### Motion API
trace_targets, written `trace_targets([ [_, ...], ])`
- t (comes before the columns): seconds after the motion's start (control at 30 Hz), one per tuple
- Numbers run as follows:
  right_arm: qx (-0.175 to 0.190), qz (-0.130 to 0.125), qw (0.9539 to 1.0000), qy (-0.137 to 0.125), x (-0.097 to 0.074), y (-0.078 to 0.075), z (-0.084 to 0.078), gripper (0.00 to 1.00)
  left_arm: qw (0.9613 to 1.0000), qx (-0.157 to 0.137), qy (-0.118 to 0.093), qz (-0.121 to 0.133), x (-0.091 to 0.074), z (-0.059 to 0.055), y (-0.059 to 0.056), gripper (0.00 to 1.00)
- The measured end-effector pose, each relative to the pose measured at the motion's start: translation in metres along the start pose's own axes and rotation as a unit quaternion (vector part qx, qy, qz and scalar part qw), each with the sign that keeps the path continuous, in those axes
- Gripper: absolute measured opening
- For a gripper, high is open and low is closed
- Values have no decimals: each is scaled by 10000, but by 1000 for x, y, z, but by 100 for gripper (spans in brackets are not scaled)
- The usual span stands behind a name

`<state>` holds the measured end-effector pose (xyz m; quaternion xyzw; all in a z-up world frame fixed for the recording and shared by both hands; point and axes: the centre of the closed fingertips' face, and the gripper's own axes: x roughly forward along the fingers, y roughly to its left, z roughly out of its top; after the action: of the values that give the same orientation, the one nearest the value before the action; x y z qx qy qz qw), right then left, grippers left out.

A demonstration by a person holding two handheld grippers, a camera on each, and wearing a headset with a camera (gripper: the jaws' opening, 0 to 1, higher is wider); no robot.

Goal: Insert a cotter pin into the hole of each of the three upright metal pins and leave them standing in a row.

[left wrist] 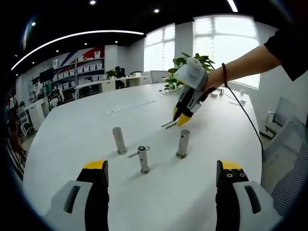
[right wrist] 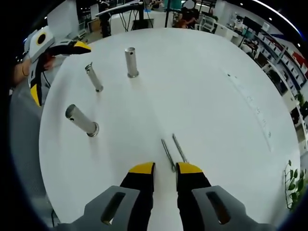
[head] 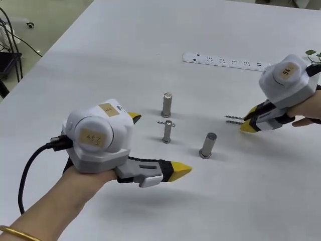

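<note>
Three upright metal pins stand on the white table: a far one [head: 167, 104], a middle one [head: 167, 131] with a cotter pin [head: 164, 123] through its hole, and a right one [head: 208, 145]. My left gripper [head: 158, 144] hovers open just left of them; its view shows the far [left wrist: 119, 140], middle [left wrist: 143, 160] and right [left wrist: 182, 144] pins ahead. Two loose cotter pins [head: 233, 119] lie at the tips of my right gripper [head: 248, 126]. Its jaws stand a narrow gap apart, with one cotter pin's [right wrist: 168, 155] end between the tips and the other cotter pin [right wrist: 179, 147] beside it.
A white power strip [head: 225, 62] lies across the table behind the pins. A plant [head: 313, 54] sits at the far right edge. A black cable [head: 30, 165] trails from my left gripper. Office desks and shelves stand beyond the table.
</note>
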<state>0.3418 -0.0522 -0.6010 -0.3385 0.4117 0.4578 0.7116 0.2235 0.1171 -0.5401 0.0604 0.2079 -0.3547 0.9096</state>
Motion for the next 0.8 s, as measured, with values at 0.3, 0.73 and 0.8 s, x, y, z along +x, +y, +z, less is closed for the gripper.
trace_targets([
  [0.3, -296, 342, 9986, 282, 7, -1, -3, 9, 10000, 2, 3, -4, 0, 0, 0, 91],
  [0.73, -294, 400, 9973, 535, 10, -6, -8, 0, 10000, 10, 42, -44, 1, -1, -3, 91],
  [0.8, -105, 387, 9975, 590, 9, -7, -8, 0, 10000, 14, 40, -57, 1, 0, -3, 91],
])
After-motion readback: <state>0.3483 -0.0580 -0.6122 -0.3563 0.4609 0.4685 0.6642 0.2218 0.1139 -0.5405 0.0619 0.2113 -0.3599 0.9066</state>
